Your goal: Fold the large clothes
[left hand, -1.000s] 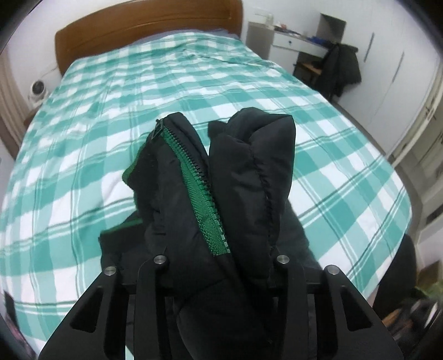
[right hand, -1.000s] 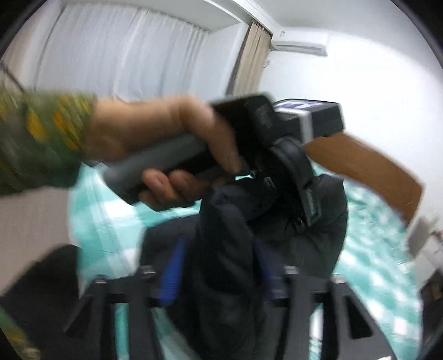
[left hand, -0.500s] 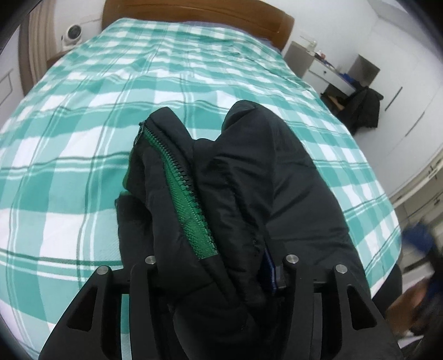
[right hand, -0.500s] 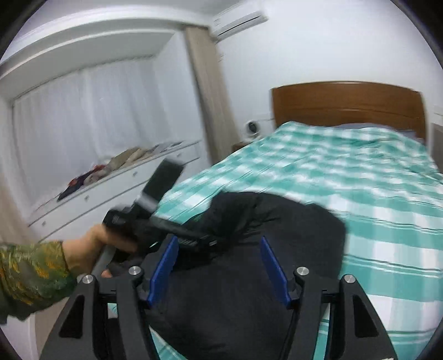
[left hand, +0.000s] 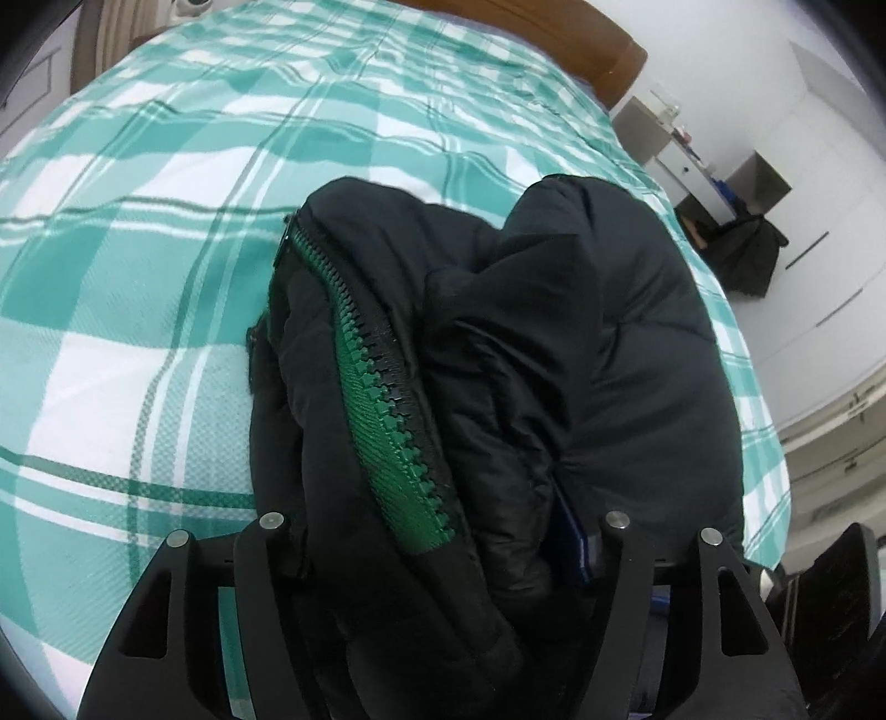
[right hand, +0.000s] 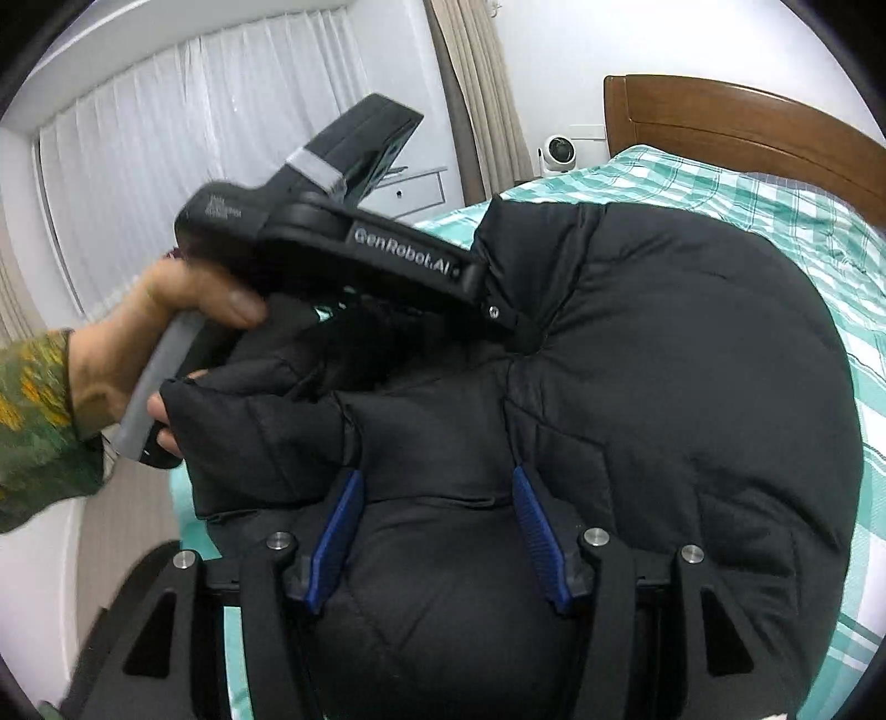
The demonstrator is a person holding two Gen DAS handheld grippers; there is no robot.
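A black padded jacket (left hand: 581, 332) with a green zipper (left hand: 382, 399) lies bunched on the green-and-white checked bed (left hand: 138, 221). My left gripper (left hand: 443, 531) is shut on a thick fold of it at the zipper edge; the fabric hides the pads. In the right wrist view the jacket (right hand: 692, 360) bulges over the bed (right hand: 775, 183). My right gripper (right hand: 437, 526) is shut on another fold, its blue pads (right hand: 338, 526) pressed into the fabric. The left gripper (right hand: 515, 327), held by a hand, shows there biting the jacket.
A wooden headboard (left hand: 581, 44) stands at the bed's far end. A desk and a chair draped with dark clothing (left hand: 742, 249) stand at the right. A white curtain (right hand: 194, 138) and a drawer unit with a small fan (right hand: 559, 155) stand left of the bed.
Both grippers have moved forward over the bed with the jacket held. The left wrist view is lower and closer to the bedspread; the right one has swung back toward the left gripper.
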